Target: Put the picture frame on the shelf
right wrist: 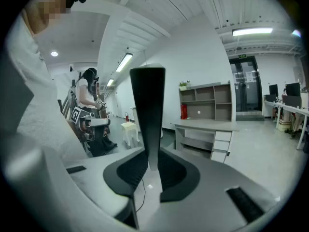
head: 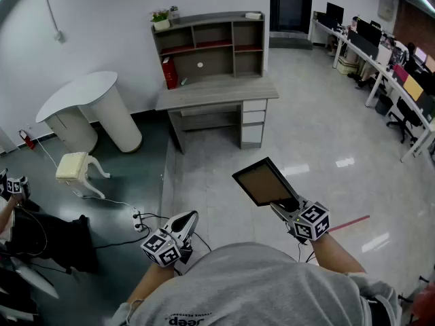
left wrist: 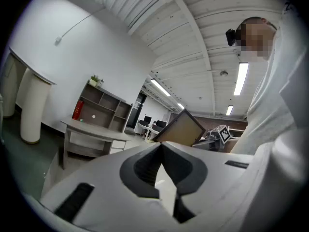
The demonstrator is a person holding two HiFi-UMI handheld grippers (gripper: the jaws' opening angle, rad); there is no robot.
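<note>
Left gripper [head: 183,224]: clenched, empty, low by your body | Right gripper [head: 284,207]: clamped on the picture frame [head: 264,181] at its lower edge (frame tilted, over open floor) | Shelf [head: 211,43]: on the desk [head: 217,92], well ahead | Advice: walk up, hold your grip firm, stand the frame upright before you release.

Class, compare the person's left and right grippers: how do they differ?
The right gripper grips the picture frame by its edge; the left gripper holds nothing. The right gripper's jaws stand apart around the frame; the left gripper's jaws meet. Both carry marker cubes.
</note>
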